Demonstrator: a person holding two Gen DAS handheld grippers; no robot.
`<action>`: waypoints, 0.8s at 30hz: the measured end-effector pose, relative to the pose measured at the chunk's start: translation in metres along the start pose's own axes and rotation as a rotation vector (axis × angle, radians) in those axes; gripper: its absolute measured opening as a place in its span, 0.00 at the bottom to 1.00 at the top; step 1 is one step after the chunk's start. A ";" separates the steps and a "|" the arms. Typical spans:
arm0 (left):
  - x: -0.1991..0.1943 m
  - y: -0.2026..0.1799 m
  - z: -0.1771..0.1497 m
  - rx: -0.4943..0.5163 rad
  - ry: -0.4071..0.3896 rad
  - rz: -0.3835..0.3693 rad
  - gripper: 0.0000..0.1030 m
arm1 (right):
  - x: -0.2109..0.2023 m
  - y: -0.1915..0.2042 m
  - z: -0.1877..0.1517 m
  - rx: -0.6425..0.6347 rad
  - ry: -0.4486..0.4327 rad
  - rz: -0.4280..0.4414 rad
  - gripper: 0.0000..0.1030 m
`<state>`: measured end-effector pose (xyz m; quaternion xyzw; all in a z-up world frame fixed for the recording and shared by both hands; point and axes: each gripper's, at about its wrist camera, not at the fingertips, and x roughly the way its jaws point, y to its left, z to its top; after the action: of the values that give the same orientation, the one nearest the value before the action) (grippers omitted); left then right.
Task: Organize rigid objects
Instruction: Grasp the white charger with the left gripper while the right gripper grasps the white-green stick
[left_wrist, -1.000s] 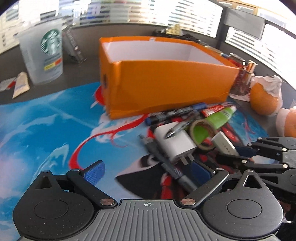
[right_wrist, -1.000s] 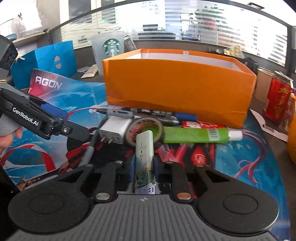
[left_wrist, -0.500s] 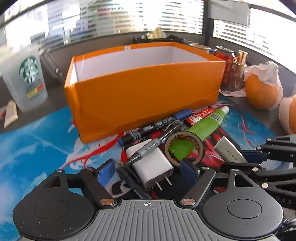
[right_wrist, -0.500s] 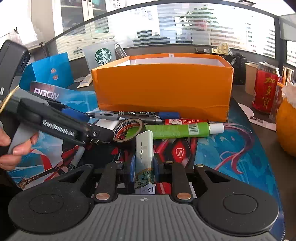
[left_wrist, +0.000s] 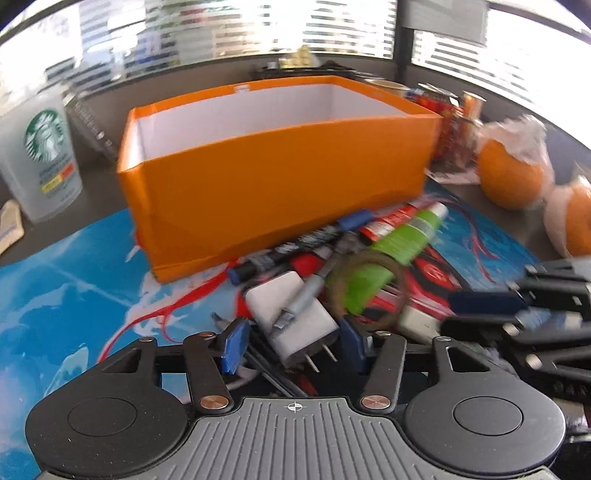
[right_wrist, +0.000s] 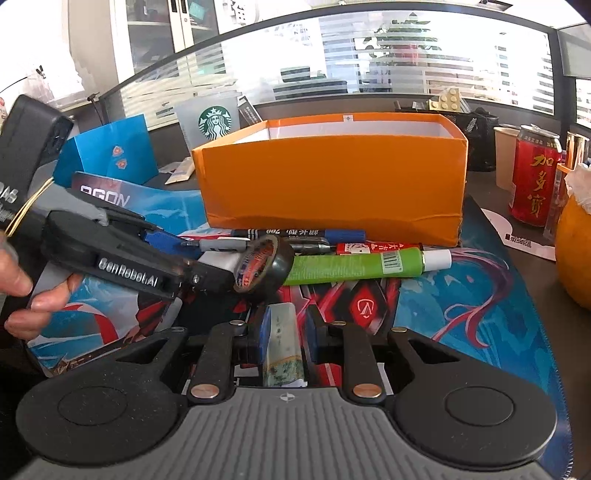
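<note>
Two grippers: left gripper (left_wrist: 291, 345) parted around white charger (left_wrist: 295, 314), prongs near, axis pointing far toward orange box (left_wrist: 280, 177); right gripper (right_wrist: 284, 332) clamped on slim white device (right_wrist: 282, 343)

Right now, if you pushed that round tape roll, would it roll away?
Probably not far. The tape roll is tilted, leaning on the green tube with pens crowded behind, so they'd likely block it. Stood on edge on open mat it could roll. It's a thin hollow ring, so probably light and stiff.
</note>
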<state>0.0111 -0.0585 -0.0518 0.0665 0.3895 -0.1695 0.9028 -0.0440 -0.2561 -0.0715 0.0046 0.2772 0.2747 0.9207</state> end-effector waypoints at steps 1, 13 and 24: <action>0.002 0.004 0.001 -0.006 -0.002 0.019 0.52 | 0.000 0.001 0.000 -0.003 0.001 0.000 0.18; 0.014 0.006 0.000 0.013 0.006 0.019 0.50 | 0.013 0.009 -0.006 -0.054 0.050 0.014 0.21; 0.015 -0.010 -0.002 0.115 -0.046 0.082 0.44 | 0.013 0.013 -0.006 -0.096 0.051 0.000 0.21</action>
<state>0.0162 -0.0713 -0.0638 0.1301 0.3553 -0.1557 0.9125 -0.0444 -0.2389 -0.0810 -0.0466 0.2869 0.2876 0.9126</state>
